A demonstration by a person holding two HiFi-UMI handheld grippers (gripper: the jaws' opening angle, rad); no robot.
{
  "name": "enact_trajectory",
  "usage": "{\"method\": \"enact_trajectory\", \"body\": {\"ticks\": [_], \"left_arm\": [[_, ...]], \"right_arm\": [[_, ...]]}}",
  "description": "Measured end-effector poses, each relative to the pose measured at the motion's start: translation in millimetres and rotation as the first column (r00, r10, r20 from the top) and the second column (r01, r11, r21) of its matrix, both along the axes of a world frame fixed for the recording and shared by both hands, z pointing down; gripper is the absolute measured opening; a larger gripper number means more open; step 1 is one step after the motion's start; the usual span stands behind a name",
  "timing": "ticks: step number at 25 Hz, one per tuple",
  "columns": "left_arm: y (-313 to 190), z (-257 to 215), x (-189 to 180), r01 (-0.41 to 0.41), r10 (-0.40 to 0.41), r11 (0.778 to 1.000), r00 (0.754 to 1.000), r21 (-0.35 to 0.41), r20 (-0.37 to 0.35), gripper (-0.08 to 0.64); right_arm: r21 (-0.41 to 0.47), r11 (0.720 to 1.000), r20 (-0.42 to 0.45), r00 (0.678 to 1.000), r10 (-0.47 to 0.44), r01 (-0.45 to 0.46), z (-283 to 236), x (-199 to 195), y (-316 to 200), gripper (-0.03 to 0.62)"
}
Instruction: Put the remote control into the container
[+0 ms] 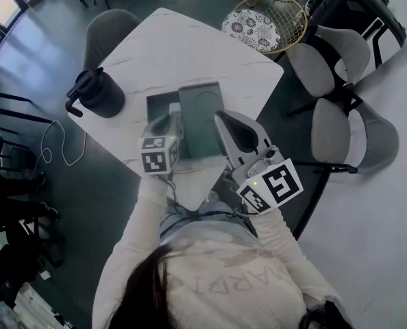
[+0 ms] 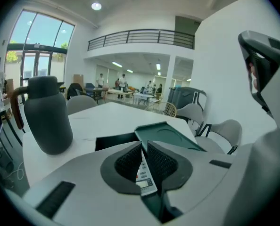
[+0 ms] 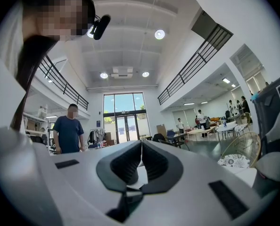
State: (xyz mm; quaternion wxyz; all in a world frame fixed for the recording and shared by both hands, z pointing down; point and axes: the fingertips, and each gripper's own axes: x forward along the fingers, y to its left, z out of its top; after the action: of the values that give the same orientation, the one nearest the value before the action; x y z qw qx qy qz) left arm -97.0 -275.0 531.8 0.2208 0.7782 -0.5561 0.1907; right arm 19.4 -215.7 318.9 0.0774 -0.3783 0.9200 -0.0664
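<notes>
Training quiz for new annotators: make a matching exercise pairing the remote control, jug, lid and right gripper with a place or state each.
1 remote control
2 jug
3 lid
4 right gripper

A jaws together, empty
B upright on the table, left of the container
C clamped in the left gripper
D dark green, beside the open container

Pairs: 1-C, 2-B, 3-D, 4-A

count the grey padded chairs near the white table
3: far chair by the table's far-left edge; upper right chair and lower right chair off its right corner. Others may be hidden.
</notes>
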Motion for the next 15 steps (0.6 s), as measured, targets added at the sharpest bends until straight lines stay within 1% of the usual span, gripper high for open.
{"method": "enact_trajectory", "body": {"ticks": [3, 7, 11, 15], "left_arm": [[10, -40, 7, -0.033, 0.035, 0.993, 0.999, 0.116, -0.020, 0.040], [34, -94, 15, -0.064, 0.074, 0.968, 0.997, 0.242, -0.032, 0.033], [63, -140, 21, -0.084, 0.103, 0.939, 0.994, 0.335, -0.038, 0.031], [97, -178, 27, -0.083, 0.118, 0.913, 0.991, 0.399, -0.063, 0.031]], "right_arm": [[0.011, 1.000, 0.006, 1.000, -0.023, 0.023, -3, -4, 7, 0.017], [0.028, 0.998, 0.014, 0.998, -0.057, 0.057, -9, -7, 18, 0.017], [0.045, 0.994, 0.020, 0.995, -0.099, 0.098, -14, -10, 31, 0.017], [0.061, 0.988, 0.026, 0.989, -0.143, 0.142, -19, -12, 47, 0.017]]}}
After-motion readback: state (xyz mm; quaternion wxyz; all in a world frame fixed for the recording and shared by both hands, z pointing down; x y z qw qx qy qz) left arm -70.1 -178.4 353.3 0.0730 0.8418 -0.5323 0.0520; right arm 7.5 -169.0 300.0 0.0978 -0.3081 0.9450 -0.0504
